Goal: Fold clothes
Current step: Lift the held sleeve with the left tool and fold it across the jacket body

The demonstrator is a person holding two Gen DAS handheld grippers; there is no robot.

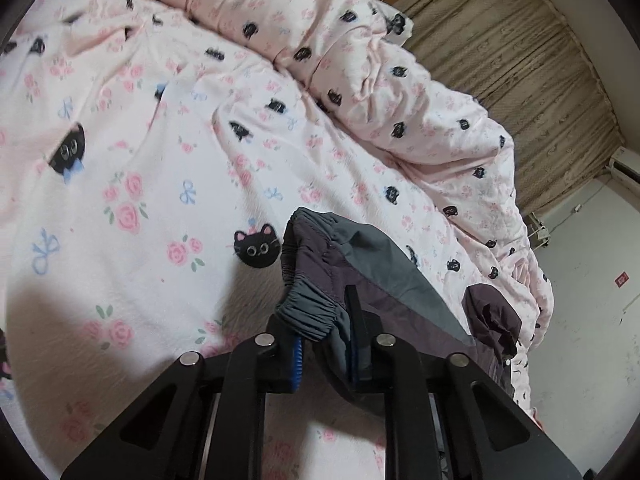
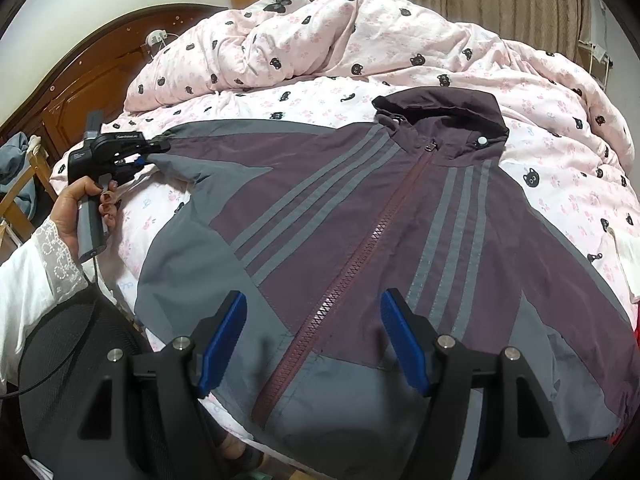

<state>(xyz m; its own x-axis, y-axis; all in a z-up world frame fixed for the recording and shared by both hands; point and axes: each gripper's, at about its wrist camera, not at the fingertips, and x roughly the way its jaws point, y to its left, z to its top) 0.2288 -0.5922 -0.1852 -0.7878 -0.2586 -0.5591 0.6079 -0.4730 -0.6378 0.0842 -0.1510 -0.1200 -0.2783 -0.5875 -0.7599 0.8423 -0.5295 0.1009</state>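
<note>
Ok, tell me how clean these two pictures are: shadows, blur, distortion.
Left wrist view: strong fisheye bend with dark corners, a soft shadow on the bedsheet, slight blur on the sheet beside the sleeve cuff clamped in the left gripper. Right wrist view: same bend, even light, jacket sharp, faint shadows near the open right gripper.

Soft, even indoor light in both views, pale bedsheet (image 1: 132,264) nearly washed out, a broad soft shadow at its lower left, strong fisheye bending and black vignette at the edges, slight blur on the nearest gripper parts.
</note>
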